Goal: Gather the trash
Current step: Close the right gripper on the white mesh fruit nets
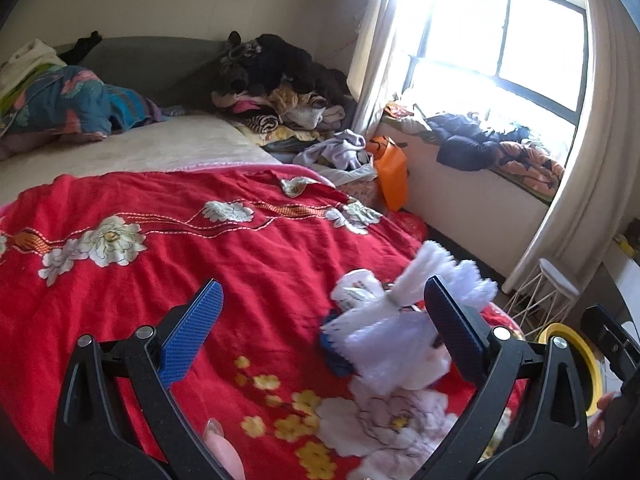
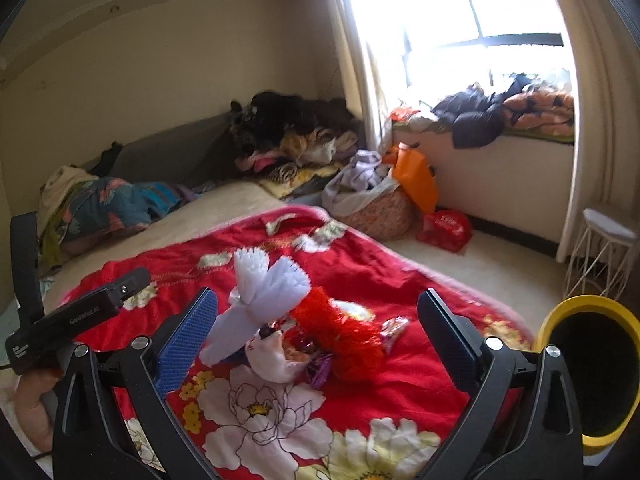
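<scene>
A small pile of trash lies on the red flowered blanket [image 2: 400,380]: a white foam net [image 2: 264,284], a red foam net [image 2: 340,332], a crumpled tissue [image 2: 272,356] and shiny wrappers [image 2: 394,328]. My right gripper [image 2: 318,294] is open, just short of the pile, with nothing between its pads. In the left wrist view the white foam net [image 1: 400,312] looks blurred and sits close to the right pad of my open left gripper [image 1: 323,284], which grips nothing. A yellow bin [image 2: 588,368] with a dark inside stands at the right, beside the bed.
The left gripper's black body [image 2: 80,320] and a hand [image 2: 32,392] show at the left. Clothes are heaped at the bed's head [image 2: 288,132]. On the floor are a basket of laundry [image 2: 376,208], an orange bag [image 2: 416,180], a red bag [image 2: 444,228] and a white wire stool [image 2: 600,256].
</scene>
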Available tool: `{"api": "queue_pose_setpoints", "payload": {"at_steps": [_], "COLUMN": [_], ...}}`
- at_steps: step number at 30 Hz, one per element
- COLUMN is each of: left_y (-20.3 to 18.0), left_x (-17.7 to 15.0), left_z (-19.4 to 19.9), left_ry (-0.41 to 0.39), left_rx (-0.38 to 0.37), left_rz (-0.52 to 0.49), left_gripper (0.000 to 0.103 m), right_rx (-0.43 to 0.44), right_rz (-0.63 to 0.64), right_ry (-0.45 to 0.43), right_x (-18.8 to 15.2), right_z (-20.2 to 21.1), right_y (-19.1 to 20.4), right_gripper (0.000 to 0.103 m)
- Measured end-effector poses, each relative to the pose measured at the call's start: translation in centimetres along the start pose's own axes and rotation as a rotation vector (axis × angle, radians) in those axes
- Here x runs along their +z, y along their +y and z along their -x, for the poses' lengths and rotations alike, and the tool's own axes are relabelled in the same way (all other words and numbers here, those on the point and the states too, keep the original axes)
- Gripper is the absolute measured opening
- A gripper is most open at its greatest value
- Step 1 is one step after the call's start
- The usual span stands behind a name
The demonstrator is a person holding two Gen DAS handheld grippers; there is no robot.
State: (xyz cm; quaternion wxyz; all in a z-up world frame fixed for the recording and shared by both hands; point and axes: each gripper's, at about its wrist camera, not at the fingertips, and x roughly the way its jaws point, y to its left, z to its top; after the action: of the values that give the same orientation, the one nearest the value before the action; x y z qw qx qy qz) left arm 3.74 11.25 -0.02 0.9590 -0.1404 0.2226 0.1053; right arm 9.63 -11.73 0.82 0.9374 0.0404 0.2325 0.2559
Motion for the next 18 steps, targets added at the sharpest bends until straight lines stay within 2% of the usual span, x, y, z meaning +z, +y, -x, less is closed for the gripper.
{"api": "queue_pose_setpoints", "payload": {"at_steps": [3, 7, 8, 13, 18], "left_y": [0.4, 0.1, -0.2, -1.7, -3.1], "left_x": [0.1, 0.6, 0.7, 1.6, 2.5], "left_z": [-1.3, -3.2, -3.5, -5.2, -7.1], "left_ry": [0.024, 0.076, 0.085, 0.118, 0.165], "left_rx": [-0.024, -0.111, -0.123, -0.229, -0.304], "left_rz": [-0.043, -0.086, -0.1, -0.165, -0.216], "left_gripper": [0.093, 0.093, 0.093, 0.092, 0.086], "right_rx": [0.027, 0.07, 0.076, 0.135, 0.179], "right_rz": [-0.007, -0.041, -0.044, -0.1, -0.127], "right_ry": [0.04, 0.095, 0.103, 0.185, 0.225], "right_x": [0.1, 0.0, 0.1, 0.2, 0.4], "right_z": [-1.7, -4.0, -4.5, -7.4, -9.0], "right_y": [-0.2, -0.6, -0.7, -1.5, -1.9], "right_gripper": [0.097, 0.095, 0.094, 0.073, 0.07]}}
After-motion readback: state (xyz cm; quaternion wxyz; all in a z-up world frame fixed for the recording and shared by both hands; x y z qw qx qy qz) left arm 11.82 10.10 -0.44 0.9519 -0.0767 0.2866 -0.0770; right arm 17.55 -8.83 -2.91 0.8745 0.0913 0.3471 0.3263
